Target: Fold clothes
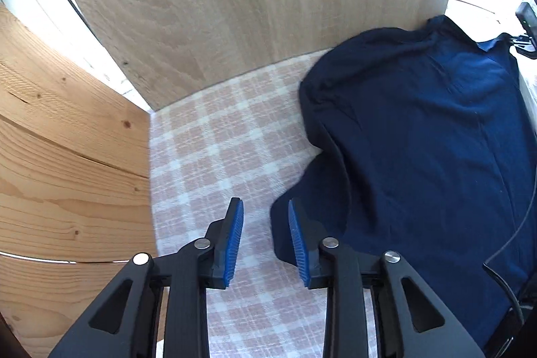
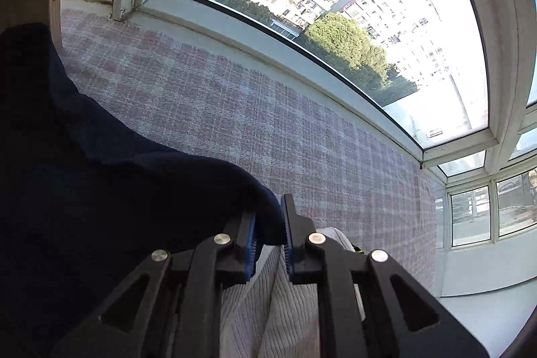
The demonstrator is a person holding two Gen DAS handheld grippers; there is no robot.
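A navy blue garment (image 1: 419,140) lies spread and rumpled on a pink-and-white checked cover (image 1: 218,140). My left gripper (image 1: 264,207) points down at the cover with its blue pads apart and nothing between them. The garment's near corner lies just beside its right finger. In the right wrist view the garment (image 2: 100,190) fills the left side. Its edge drapes over the left finger of my right gripper (image 2: 268,207) and sits between the jaws. The pads stand a little apart and do not visibly press it.
An upright pale wooden board (image 1: 235,5) bounds the cover at the back, and knotty planks (image 1: 67,156) wall it on the left. A large window (image 2: 335,5) runs along the cover's far edge. Grey ribbed fabric (image 2: 268,301) shows beneath the right gripper. A black cable (image 1: 513,240) crosses the garment.
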